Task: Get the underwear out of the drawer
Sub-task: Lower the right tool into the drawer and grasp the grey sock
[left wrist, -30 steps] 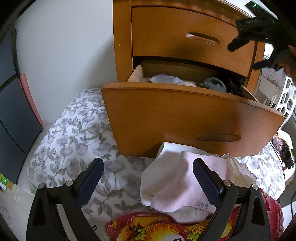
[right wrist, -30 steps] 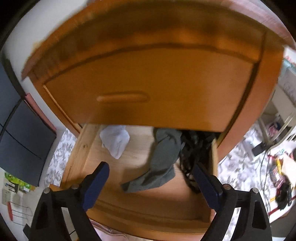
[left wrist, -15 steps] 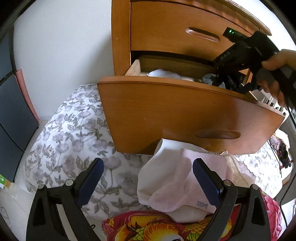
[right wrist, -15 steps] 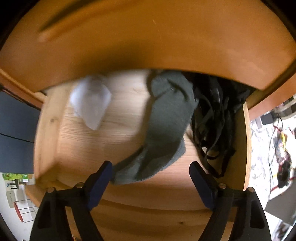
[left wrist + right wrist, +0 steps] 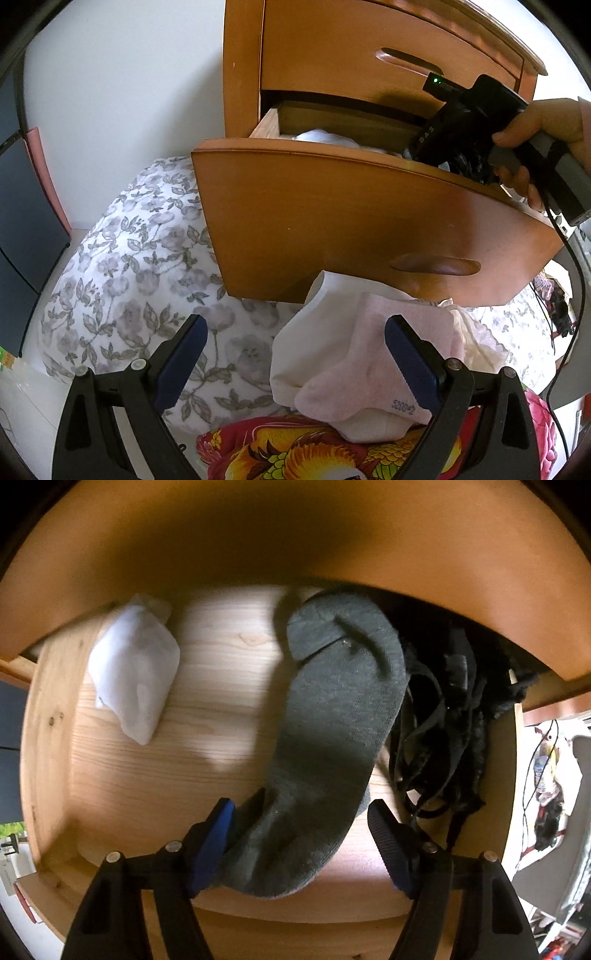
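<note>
Down into the open drawer [image 5: 48, 738] the right gripper [image 5: 299, 812] has dropped, its fingers closing either side of the grey garment [image 5: 332, 716] on the drawer floor. Soft, light, limp; pinch a bunched fold. Left gripper [image 5: 291, 347] hangs wide, empty.

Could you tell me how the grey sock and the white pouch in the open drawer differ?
The grey sock is long and dark; the white pouch is short and pale. The sock lies between the right gripper's closing fingers; the pouch lies apart, untouched. Both rest on the drawer floor.
</note>
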Demonstrator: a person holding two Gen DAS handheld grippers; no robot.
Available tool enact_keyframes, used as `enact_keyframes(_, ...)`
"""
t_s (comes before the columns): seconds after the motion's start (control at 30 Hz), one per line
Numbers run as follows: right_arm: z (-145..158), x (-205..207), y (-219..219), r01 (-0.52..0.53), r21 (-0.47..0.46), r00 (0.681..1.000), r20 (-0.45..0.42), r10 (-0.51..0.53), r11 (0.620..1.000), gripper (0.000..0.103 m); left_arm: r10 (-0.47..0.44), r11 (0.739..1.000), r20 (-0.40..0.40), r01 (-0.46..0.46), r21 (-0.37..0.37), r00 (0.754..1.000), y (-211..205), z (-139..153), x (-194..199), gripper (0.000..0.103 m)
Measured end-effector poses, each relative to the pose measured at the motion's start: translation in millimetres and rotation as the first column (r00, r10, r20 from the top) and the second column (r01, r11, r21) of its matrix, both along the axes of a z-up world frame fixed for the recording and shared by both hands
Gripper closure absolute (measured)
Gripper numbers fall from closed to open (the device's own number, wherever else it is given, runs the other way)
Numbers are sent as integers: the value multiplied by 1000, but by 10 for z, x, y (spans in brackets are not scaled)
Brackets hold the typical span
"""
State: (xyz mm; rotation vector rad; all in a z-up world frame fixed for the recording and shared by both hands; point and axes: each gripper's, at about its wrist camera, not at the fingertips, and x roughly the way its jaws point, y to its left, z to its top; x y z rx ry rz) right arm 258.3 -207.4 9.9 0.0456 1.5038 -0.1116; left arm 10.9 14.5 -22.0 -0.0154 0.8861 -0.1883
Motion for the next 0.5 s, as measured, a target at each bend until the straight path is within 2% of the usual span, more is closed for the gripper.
enact_keyframes(0.27,-109,118,111,-7,5,1000,-14,7,1000,46,-5,1000,-10,4,-14,1000,11,-19,21,6)
enact_keyframes(0.33,-116,106,107,-11,-2,1000,-9,11,1000,53,-6,1000,-11,6,-14,1000,6,-22,23,6)
enact_keyframes(0.4,-120,55,55,-12,-1,1000,0,12,1000,65,-7,1000,-11,7,-14,1000,2,-23,25,6)
enact_keyframes(0.5,-71,31,57,-8,0,1000,18,8,1000,71,-6,1000,-11,6,-13,1000,0,-23,26,6)
